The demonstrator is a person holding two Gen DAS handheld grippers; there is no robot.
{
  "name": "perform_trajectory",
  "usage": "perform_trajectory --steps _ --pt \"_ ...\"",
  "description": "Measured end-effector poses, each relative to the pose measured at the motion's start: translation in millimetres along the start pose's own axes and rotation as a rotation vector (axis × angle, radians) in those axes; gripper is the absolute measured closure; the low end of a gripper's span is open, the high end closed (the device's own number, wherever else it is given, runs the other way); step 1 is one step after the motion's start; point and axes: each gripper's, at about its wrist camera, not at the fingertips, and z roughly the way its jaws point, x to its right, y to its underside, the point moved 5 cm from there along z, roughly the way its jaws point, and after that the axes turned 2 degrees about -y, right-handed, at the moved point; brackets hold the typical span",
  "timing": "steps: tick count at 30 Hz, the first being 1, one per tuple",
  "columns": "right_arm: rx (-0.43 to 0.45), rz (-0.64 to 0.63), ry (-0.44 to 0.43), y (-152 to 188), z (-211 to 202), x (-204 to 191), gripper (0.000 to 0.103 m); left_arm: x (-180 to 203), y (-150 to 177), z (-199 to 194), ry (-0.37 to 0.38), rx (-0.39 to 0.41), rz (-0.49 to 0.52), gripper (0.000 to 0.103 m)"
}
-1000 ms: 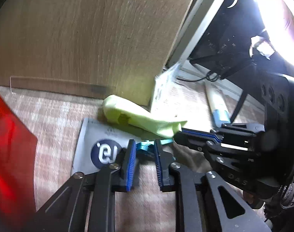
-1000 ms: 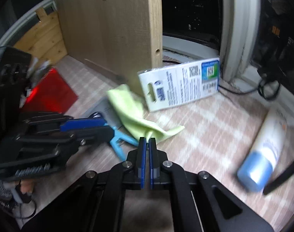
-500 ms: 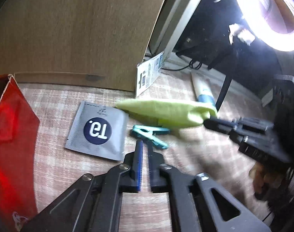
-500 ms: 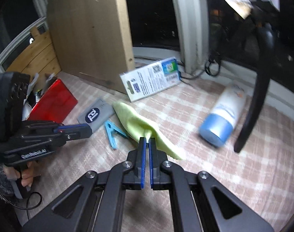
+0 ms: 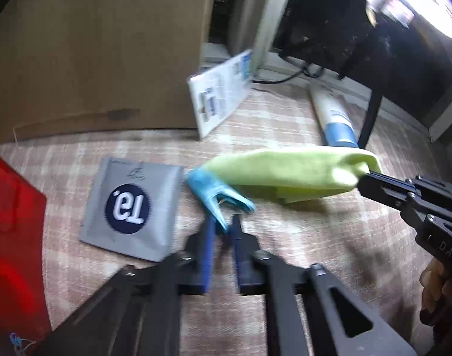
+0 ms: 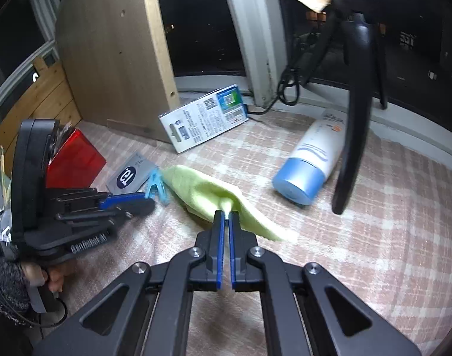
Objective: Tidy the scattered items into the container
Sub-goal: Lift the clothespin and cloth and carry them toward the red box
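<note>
Cloth (image 6: 208, 191), pale green, runs from ten o'clock toward four across the checked surface (image 6: 374, 237), one fold pinched in the right claw (image 6: 226, 218). Left claw (image 5: 221, 228), slightly spread, straddles a blue clip's (image 5: 217, 195) leg. Only the right view shows the red container's (image 6: 74, 160) box shape.

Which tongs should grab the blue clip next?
Left. The left tongs already straddle the clip, jaws apart. The right tongs are shut on the green cloth.

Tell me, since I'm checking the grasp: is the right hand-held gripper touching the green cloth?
Touching. The right wrist view shows the right hand-held gripper pinching a fold of the green cloth.
</note>
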Motion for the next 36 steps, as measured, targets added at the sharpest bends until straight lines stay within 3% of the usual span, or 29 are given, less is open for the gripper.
perform_trajectory --steps 11,21,25,29,32,36 --pt "0.105 0.055 -0.093 -9.9 -40.4 -24.8 0.1 3.8 5.7 -48.4 0.089 0.072 -0.025 0.1" --pt "0.22 0.042 -0.217 -43.8 -91.3 -81.8 0.1 5.8 -1.4 -169.6 0.137 0.254 0.007 0.1" --pt "0.241 -0.015 -0.292 -67.2 -99.0 -129.5 0.1 -21.7 7.6 -231.7 0.104 0.341 0.01 0.1" --pt "0.242 -0.115 -0.342 -86.9 -95.9 -189.6 0.1 -74.2 21.9 -271.8 0.002 0.406 -0.029 0.1" --pt "0.233 -0.172 -0.373 -97.8 -87.9 -229.2 0.1 -117.3 30.7 -286.7 -0.077 0.417 -0.07 0.1" --pt "0.196 -0.208 -0.411 -108.6 -65.1 -270.6 0.1 -167.2 30.6 -286.4 -0.126 0.396 -0.119 0.1"
